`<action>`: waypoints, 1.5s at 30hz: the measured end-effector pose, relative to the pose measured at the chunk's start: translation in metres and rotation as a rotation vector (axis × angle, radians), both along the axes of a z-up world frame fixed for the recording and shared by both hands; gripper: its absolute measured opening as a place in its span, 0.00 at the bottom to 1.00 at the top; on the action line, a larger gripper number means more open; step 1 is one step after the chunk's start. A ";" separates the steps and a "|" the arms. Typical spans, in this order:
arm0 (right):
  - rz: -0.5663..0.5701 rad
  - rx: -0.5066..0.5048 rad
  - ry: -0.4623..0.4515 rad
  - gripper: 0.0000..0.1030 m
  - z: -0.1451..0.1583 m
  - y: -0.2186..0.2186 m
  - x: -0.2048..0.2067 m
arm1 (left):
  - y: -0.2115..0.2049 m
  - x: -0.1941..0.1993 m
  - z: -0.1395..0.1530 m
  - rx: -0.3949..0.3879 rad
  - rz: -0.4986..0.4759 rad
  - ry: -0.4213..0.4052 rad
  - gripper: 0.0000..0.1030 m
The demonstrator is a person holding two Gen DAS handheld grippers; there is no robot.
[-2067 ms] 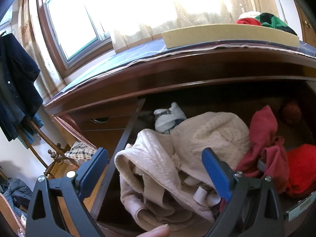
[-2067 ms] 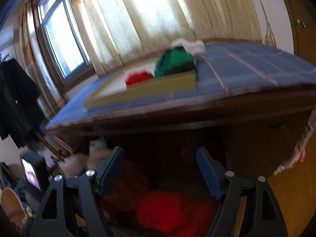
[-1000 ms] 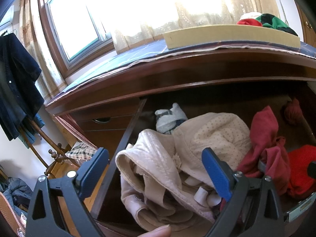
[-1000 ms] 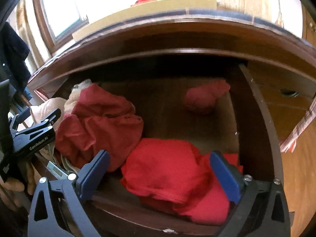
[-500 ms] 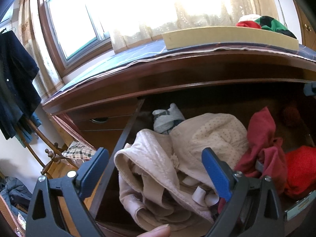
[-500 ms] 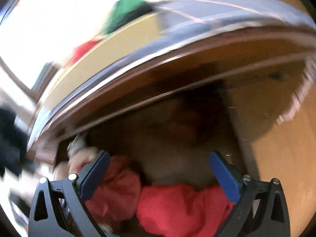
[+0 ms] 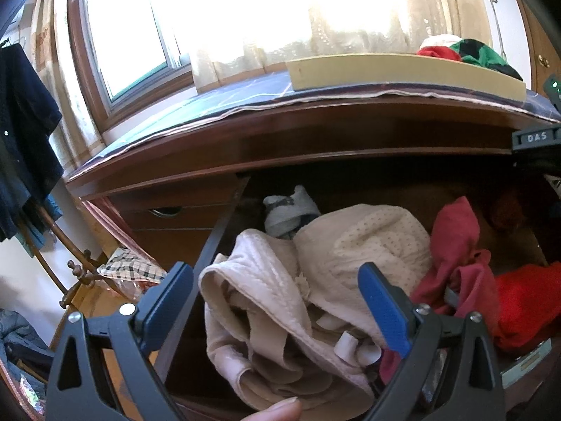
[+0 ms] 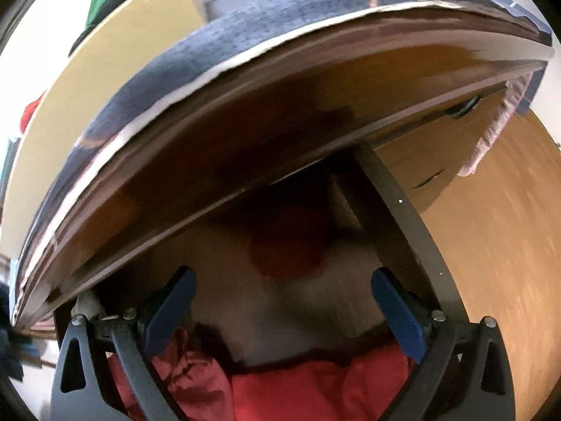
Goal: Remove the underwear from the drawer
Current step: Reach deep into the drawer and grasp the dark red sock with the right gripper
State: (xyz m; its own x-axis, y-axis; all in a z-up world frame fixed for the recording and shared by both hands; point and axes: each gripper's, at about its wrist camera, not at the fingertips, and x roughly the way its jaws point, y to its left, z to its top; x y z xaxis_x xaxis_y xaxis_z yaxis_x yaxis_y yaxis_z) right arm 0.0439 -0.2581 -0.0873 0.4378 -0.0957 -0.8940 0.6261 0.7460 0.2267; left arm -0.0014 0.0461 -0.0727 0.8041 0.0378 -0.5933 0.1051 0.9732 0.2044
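The drawer [image 7: 224, 224] stands pulled out, full of clothes. At its left lies beige underwear [image 7: 259, 291] against a cream dotted garment [image 7: 371, 242]. A dark red cloth [image 7: 455, 249] and a bright red cloth [image 7: 526, 298] lie to the right. My left gripper [image 7: 275, 298] hovers open over the beige pile, gripping nothing. My right gripper [image 8: 284, 305] is open under the dresser top, tilted, above the bright red cloth [image 8: 315, 386]. A dark red rolled bundle [image 8: 291, 245] lies ahead of it at the drawer's back. Its body [image 7: 536, 140] shows at the left wrist view's right edge.
A grey sock bundle [image 7: 287, 210] sits at the drawer's back left. The dresser top carries a blue cloth [image 8: 245, 35] and a cream tray [image 7: 403, 70] with red and green clothes. The drawer's right wall [image 8: 396, 210] is close. A fingertip [image 7: 277, 410] shows at the bottom.
My right gripper has gone deeper into the drawer toward the back right and rolled, so its view tilts. Its body now shows at the left view's edge. The left gripper kept still.
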 end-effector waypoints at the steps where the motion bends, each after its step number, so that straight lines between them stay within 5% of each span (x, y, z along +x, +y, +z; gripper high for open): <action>1: -0.010 -0.005 0.012 0.98 -0.001 0.001 0.001 | 0.000 0.000 0.000 -0.005 -0.001 0.002 0.94; 8: -0.118 -0.046 0.061 0.98 -0.008 0.007 0.006 | -0.007 0.001 -0.002 0.041 0.004 -0.002 0.94; 15: -0.012 -0.043 0.128 0.98 -0.010 0.003 0.010 | -0.003 0.013 -0.001 -0.034 -0.002 0.063 0.94; 18: 0.055 -0.068 0.163 0.87 -0.008 0.000 0.005 | -0.005 0.013 -0.002 -0.022 -0.010 0.069 0.94; 22: 0.103 -0.056 0.152 0.56 -0.002 -0.010 -0.008 | -0.016 0.008 -0.002 0.054 -0.038 0.043 0.92; 26: 0.131 0.031 0.099 0.30 0.002 -0.031 -0.031 | -0.009 0.007 0.000 0.001 -0.047 0.086 0.89; 31: 0.178 0.105 0.057 0.33 0.000 -0.031 -0.048 | -0.010 0.004 0.000 -0.002 -0.046 0.100 0.88; 35: 0.226 0.087 0.069 0.58 -0.003 -0.018 -0.040 | -0.011 0.001 0.000 0.004 -0.049 0.108 0.88; 41: 0.270 -0.073 0.094 0.61 0.021 0.002 -0.016 | -0.009 0.001 0.000 0.001 -0.039 0.103 0.88; 45: 0.228 -0.085 0.161 0.61 0.005 0.002 -0.001 | -0.009 0.001 -0.001 0.004 -0.044 0.104 0.88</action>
